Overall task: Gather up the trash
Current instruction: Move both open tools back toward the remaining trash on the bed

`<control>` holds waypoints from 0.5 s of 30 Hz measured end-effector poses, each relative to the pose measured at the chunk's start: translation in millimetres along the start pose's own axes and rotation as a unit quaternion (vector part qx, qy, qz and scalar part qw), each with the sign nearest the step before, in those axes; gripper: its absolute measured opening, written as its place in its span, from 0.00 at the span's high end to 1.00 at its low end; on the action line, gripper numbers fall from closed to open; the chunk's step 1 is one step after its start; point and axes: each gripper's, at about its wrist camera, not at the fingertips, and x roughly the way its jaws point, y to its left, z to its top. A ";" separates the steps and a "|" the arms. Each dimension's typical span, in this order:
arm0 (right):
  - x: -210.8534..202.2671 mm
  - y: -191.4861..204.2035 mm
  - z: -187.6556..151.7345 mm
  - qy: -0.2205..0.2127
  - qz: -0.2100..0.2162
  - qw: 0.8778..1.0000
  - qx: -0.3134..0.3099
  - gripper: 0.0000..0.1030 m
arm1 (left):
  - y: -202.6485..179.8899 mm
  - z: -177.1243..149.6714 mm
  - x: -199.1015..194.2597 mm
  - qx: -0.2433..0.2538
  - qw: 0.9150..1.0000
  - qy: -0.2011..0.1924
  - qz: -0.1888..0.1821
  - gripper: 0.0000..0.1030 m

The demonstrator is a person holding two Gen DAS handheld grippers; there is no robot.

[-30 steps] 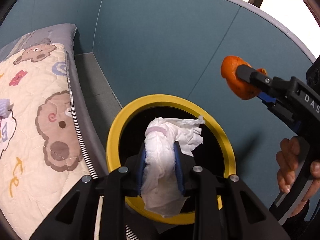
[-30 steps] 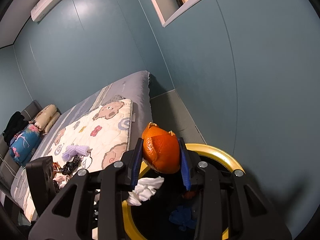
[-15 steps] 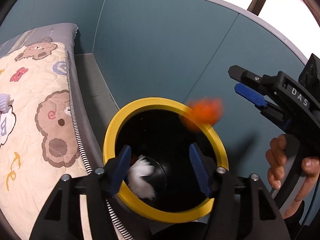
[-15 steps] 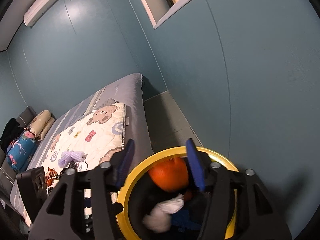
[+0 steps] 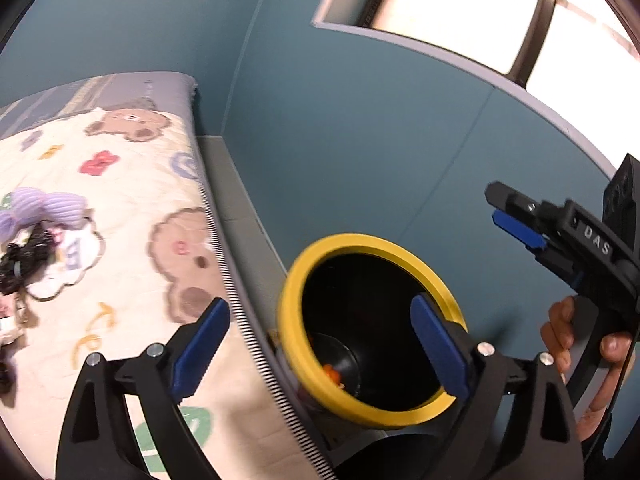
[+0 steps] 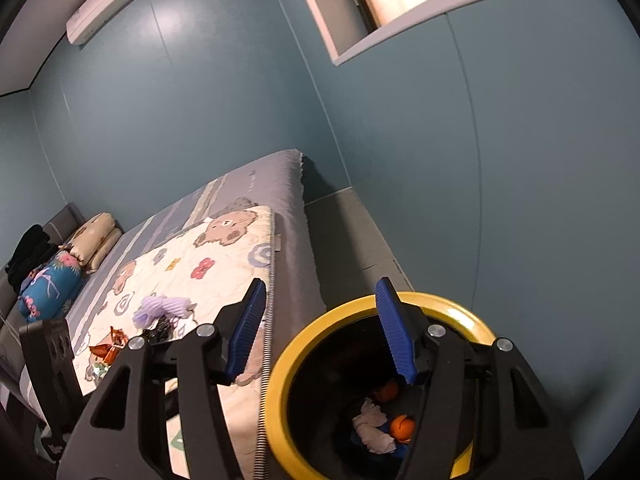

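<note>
Bin: round black trash bin with a yellow plastic rim (image 6: 460,312) stands on the floor between the bed and the blue wall, just under the tips of both grippers.
Trash in bin: crumpled white tissue (image 6: 372,428) and orange peel pieces (image 6: 401,426) lie at the bottom, below the right gripper's fingers.
Left gripper: left gripper (image 5: 316,344) has its blue fingers spread wide and opening more, with nothing between them; the bin's mouth shows in the gap.
Right gripper: right gripper (image 6: 322,328) is about half open and opening a little more, and it holds nothing.
Done: some trash is already in the bin.
Left to do: cream quilt with brown bears (image 6: 224,264) has more things on it, far past the left fingers: shiny orange wrapper (image 6: 109,348), a purple fluffy thing (image 6: 162,307) and a black tangled thing (image 6: 160,330).
Guess: the wrapper looks like trash to pick up next; the purple and black things may not be trash.
</note>
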 end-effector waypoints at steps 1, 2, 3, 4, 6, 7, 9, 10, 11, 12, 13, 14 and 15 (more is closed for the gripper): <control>-0.5 4.9 -0.4 0.000 0.003 1.000 -0.003 0.45 | 2.6 0.1 -4.7 -0.001 1.000 -0.004 0.005 0.13; -1.2 10.4 -1.0 0.001 0.006 1.000 -0.006 0.44 | 6.6 0.9 -10.6 -0.003 1.000 -0.009 0.011 0.12; -1.8 17.9 -1.9 0.001 0.012 1.000 -0.012 0.43 | 9.8 1.2 -16.5 -0.004 1.000 -0.014 0.016 0.12; -2.0 23.5 -1.8 0.001 0.015 1.000 -0.017 0.42 | 15.8 1.3 -25.1 -0.006 1.000 -0.021 0.022 0.11; -3.6 36.4 -3.8 0.002 0.023 0.999 -0.028 0.42 | 22.2 2.8 -33.9 -0.009 0.999 -0.028 0.030 0.10; -4.1 44.4 -4.7 0.002 0.029 0.999 -0.035 0.41 | 27.0 2.6 -40.2 -0.011 0.999 -0.033 0.037 0.09; -4.7 60.3 -6.7 0.001 0.041 0.998 -0.047 0.39 | 36.5 1.8 -51.2 -0.013 0.998 -0.042 0.050 0.09; -4.5 66.7 -7.3 0.001 0.046 0.998 -0.052 0.38 | 43.4 0.8 -59.4 -0.015 0.997 -0.049 0.060 0.08; -4.2 75.1 -8.6 0.002 0.052 0.997 -0.058 0.38 | 47.7 0.4 -64.6 -0.017 0.996 -0.053 0.066 0.08; -3.7 81.2 -9.2 0.003 0.056 0.996 -0.062 0.38 | 52.1 1.0 -67.3 -0.021 0.996 -0.055 0.072 0.08; -3.2 89.4 -10.8 0.004 0.063 0.996 -0.067 0.37 | 59.6 0.5 -73.7 -0.027 0.995 -0.059 0.078 0.08; -2.6 97.3 -12.4 0.006 0.071 0.995 -0.070 0.36 | 67.3 -0.5 -79.9 -0.035 0.994 -0.062 0.084 0.08; -1.5 104.7 -14.1 0.007 0.078 0.994 -0.073 0.35 | 74.6 -1.9 -85.6 -0.041 0.993 -0.066 0.090 0.08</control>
